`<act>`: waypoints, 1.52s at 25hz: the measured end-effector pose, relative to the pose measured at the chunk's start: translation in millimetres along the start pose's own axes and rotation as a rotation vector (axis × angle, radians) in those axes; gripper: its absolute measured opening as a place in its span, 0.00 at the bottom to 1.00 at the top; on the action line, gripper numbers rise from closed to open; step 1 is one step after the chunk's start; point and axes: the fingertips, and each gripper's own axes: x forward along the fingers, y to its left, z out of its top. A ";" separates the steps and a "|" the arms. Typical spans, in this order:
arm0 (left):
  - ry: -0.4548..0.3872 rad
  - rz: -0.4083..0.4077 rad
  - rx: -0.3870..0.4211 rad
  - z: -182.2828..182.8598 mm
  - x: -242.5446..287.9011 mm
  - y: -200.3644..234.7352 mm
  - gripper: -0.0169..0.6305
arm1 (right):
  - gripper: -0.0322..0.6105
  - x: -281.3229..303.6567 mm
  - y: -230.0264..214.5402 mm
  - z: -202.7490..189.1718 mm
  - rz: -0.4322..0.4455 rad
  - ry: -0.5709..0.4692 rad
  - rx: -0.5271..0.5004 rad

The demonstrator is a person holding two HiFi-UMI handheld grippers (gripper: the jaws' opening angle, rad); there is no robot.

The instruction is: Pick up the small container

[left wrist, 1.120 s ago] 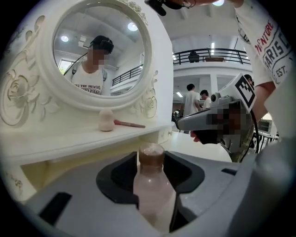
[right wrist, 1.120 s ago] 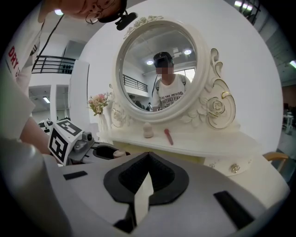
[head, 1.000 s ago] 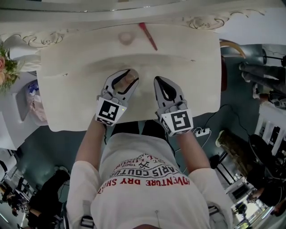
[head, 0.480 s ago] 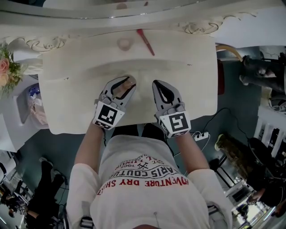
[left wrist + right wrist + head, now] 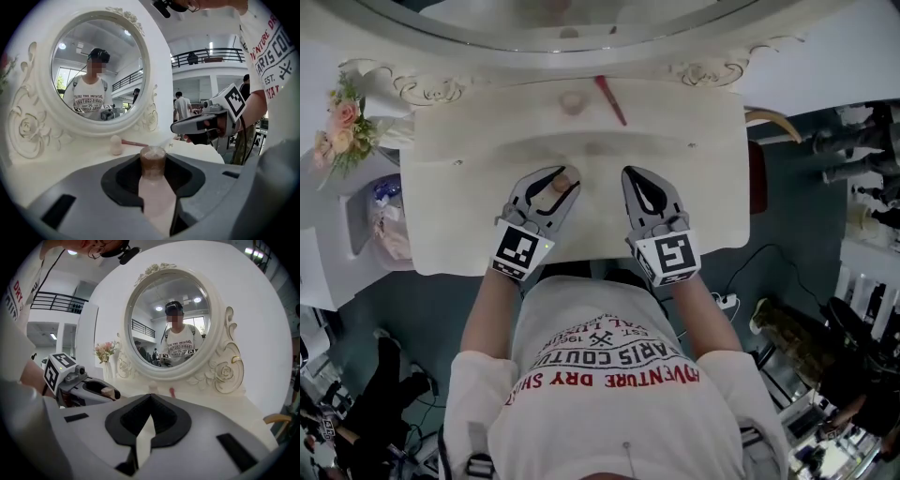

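Narrowed since a second ago, left hand-held gripper [image 5: 566,175] clamps small container [image 5: 153,161]; right hand-held gripper [image 5: 634,172], shut, beside, brush [image 5: 610,98] beyond.

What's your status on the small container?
Left gripper shut on small container. Right gripper shut, empty, alongside. Nothing blocking; red stick lies back by the mirror.

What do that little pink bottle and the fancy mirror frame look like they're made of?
The small container is probably plastic: a matte pale pink body and a brownish cap that looks faintly translucent. Frosted glass can't be ruled out. The mirror frame looks like painted wood or moulded resin: smooth cream-white, with raised roses and scrolls. A few gold-coloured touches show in the right gripper view.
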 end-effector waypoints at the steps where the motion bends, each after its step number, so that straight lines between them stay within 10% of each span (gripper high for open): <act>1: -0.007 0.012 0.008 7.0 -5.1 1.8 0.25 | 0.05 -0.6 1.0 5.3 -0.003 -0.007 -0.007; 22: -0.145 0.227 0.091 125.1 -94.0 37.9 0.25 | 0.05 -12.4 4.9 109.3 0.063 -0.214 -0.083; 38: -0.150 0.249 0.107 133.6 -101.5 40.8 0.25 | 0.05 -17.2 16.1 125.9 0.122 -0.244 -0.095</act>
